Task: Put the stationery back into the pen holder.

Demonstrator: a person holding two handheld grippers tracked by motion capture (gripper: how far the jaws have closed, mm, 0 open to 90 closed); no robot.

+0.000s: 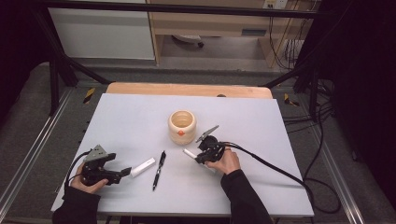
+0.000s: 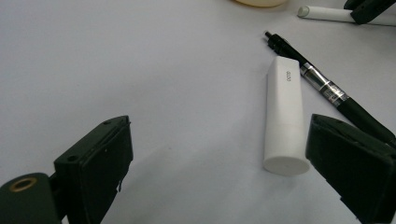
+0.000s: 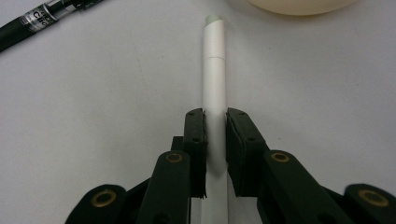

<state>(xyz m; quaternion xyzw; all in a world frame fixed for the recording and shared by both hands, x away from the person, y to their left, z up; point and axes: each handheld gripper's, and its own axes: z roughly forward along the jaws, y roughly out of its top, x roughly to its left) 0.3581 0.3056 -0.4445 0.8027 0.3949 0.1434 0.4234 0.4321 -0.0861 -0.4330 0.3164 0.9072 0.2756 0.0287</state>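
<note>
right gripper (image 3: pixel 215 135) clamps white marker (image 3: pixel 215 70) (flat on table)

Small print, seemingly "0000", runs along the white eraser stick (image 2: pixel 283 116); the black pen's (image 3: pixel 35 21) label is illegible.

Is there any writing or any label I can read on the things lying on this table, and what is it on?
White stick: small grey print near its far end, too blurred to read.
Black pen: silver band with black lettering, cut off and too blurred to read.
Cream holder: an orange mark, no words.
White marker: no writing.
</note>
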